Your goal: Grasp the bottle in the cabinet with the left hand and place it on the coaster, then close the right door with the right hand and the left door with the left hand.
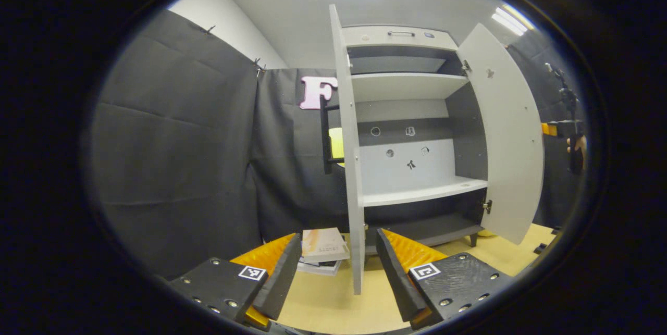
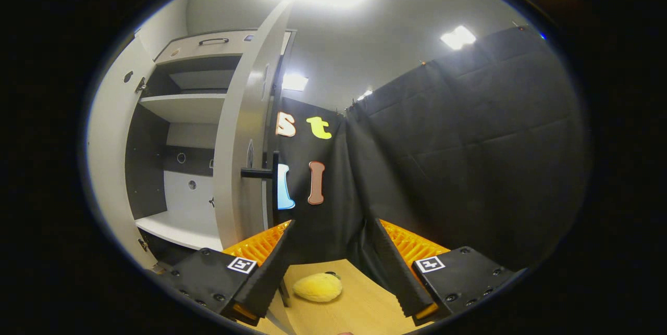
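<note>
**Grey doors ajar, both my claws empty**

Wooden tabletop (image 1: pixel 333 304) lies under my left claw (image 1: pixel 338 267), jaws spread wide, nothing held, level before the left door's (image 1: pixel 348 158) edge at frame centre. My right claw (image 2: pixel 329 267) gapes equally empty, low, facing the right door (image 2: pixel 245 147) left of centre. Beyond: the cabinet (image 1: pixel 417 116), shelves bare, a book stack (image 1: pixel 323 254) lower centre. A yellow plush (image 2: pixel 318 287) sits at bottom. I cannot see the bottle.
</note>
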